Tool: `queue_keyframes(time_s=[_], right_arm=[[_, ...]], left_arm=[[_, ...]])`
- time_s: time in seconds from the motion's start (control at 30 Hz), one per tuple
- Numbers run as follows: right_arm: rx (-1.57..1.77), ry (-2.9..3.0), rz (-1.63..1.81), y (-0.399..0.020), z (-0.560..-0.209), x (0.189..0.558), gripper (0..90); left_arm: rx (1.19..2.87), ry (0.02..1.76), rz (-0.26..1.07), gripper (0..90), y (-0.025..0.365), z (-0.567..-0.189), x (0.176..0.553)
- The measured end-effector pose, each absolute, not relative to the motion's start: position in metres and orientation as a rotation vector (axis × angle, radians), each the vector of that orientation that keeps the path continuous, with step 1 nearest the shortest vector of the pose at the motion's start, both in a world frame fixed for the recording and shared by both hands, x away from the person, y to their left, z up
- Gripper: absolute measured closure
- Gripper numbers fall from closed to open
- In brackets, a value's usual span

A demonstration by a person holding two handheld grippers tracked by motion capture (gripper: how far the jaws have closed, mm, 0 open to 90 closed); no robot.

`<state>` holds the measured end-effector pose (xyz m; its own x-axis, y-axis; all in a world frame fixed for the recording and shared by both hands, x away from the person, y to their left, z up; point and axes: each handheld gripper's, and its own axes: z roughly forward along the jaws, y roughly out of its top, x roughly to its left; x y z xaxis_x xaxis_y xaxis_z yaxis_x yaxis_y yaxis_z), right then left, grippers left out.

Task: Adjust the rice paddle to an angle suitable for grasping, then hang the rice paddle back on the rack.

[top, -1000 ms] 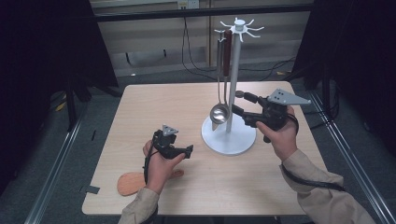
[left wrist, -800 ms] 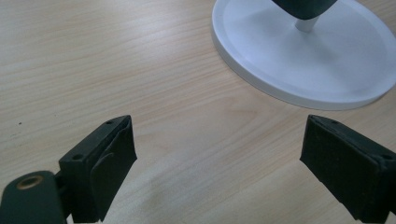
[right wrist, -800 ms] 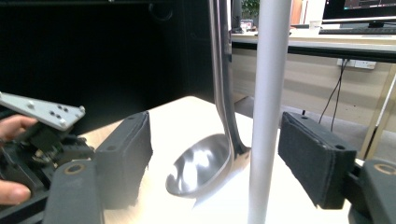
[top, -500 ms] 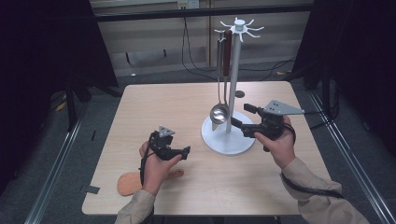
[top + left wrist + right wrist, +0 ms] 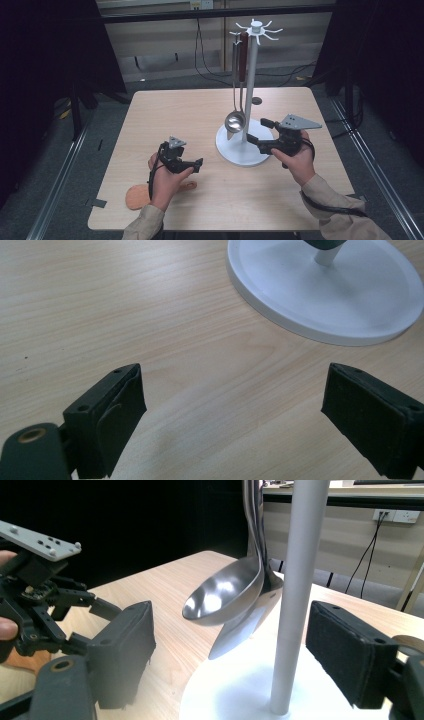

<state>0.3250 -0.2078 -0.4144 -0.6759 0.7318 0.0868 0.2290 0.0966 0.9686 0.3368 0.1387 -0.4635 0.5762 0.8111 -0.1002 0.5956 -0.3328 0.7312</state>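
Observation:
A white utensil stand (image 5: 251, 75) with a round base (image 5: 240, 152) rises at the table's middle right. A steel ladle (image 5: 235, 121) and a brown-handled turner (image 5: 244, 50) hang from its top hooks. My right gripper (image 5: 257, 131) is low beside the base. Its jaws are open and have just been opening further. In the right gripper view the pole (image 5: 295, 580) stands between the jaws of this gripper (image 5: 235, 650) without touching them, with the ladle bowl (image 5: 225, 592) just beyond. My left gripper (image 5: 196, 165) is open over bare wood and holds nothing.
An orange-brown flat utensil (image 5: 135, 196) lies by the left hand near the table's front edge. A small dark disc (image 5: 256, 100) sits behind the stand. The left gripper view has the base rim (image 5: 325, 295) ahead of that gripper (image 5: 232, 405). Dark floor surrounds the table (image 5: 175, 115).
My right gripper has sunk toward the stand's base and its jaws stand wider apart. The left hand has stayed where it was.

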Motion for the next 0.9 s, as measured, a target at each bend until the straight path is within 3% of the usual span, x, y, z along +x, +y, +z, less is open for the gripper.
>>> queue_keyframes(time_s=[0.73, 0.9], right_arm=[[0.969, 1.995, 1.606, -0.208, -0.426, 0.327, 17.0], [0.965, 1.999, 1.599, -0.207, -0.426, 0.327, 17.0]], left_arm=[[2.037, 1.133, 0.337, 10.8, 0.147, -0.465, 0.328], [2.039, 1.11, 0.304, 17.6, 0.153, -0.464, 0.326]])
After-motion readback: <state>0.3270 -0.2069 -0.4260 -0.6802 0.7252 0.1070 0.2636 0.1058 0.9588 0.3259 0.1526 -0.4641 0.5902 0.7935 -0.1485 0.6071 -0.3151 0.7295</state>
